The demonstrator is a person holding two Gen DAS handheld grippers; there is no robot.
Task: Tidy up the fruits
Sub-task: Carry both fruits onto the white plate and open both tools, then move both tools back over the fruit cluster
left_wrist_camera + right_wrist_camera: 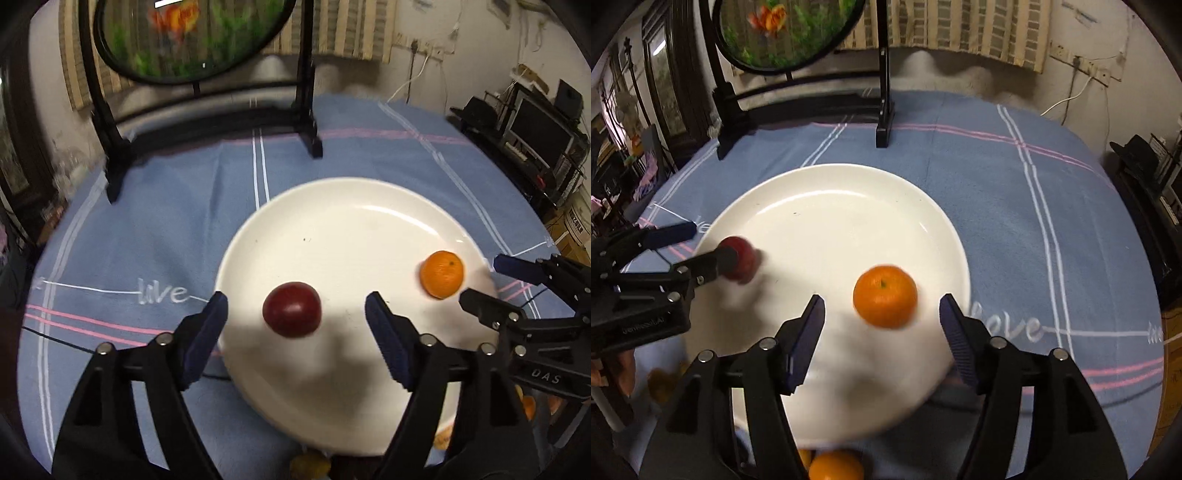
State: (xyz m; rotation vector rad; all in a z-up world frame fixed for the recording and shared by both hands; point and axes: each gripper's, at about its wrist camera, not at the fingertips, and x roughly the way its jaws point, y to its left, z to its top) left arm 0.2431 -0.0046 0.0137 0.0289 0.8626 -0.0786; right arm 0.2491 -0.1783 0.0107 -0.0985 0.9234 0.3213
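Note:
A white plate (332, 221) (831, 206) lies on a blue striped tablecloth (147, 229). A dark red plum (291, 314) sits on its near part, between the spread fingers of my left gripper (297, 301), which is open and not touching it. A mandarin (885, 295) rests on the plate between the fingers of my right gripper (882, 301), also open, with gaps on both sides. In the left wrist view the mandarin (442, 274) and the right gripper (480, 278) show at the right. In the right wrist view the plum (742, 264) sits partly behind a finger of the left gripper (711, 242).
A black wooden stand with a round painted screen (192, 37) (786, 29) rises at the back of the table, its feet (314, 144) on the cloth. More fruit lies off the plate's near rim: a mandarin (834, 465) and a yellowish fruit (310, 465). Dark furniture (535, 129) stands right of the table.

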